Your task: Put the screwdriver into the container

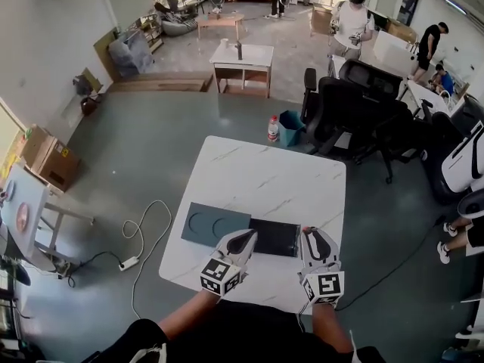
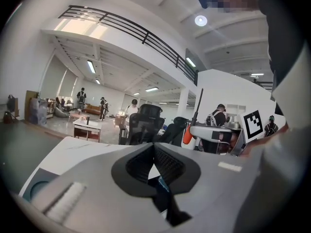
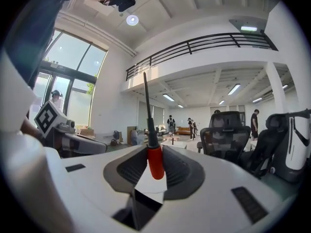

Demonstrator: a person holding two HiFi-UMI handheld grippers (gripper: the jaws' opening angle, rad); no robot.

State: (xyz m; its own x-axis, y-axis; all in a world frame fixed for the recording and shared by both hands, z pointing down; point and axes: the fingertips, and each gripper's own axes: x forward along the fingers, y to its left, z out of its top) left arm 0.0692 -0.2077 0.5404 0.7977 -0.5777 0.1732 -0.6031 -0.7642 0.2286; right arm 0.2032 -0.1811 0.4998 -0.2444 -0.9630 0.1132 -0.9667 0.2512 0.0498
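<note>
**Two grippers at the container, screwdriver upright in the right one**

Both grippers are held low over the near part of the white marble desk (image 1: 265, 172), side by side and close to the person's body. The right gripper (image 1: 311, 234) has its jaws closed on the screwdriver (image 3: 155, 159). Both pads press the red handle from either side, and the black shaft stands up out of the grip, leaning a little to the left in the right gripper view. So the screwdriver is off the desk, carried by that gripper.

In the head view the right gripper's tips sit at the right end of the black container (image 1: 274, 237), a dark rectangular box lying near the desk's front edge. I cannot tell how high above it they are.

The left gripper (image 1: 248, 237) has its jaws together at the tips, with nothing caught between them. It reaches the container's left end, where a grey panel (image 1: 214, 224) with two round recesses lies flat against the container's side.

Black office chairs (image 1: 355, 104) stand beyond the desk's far right corner.
</note>
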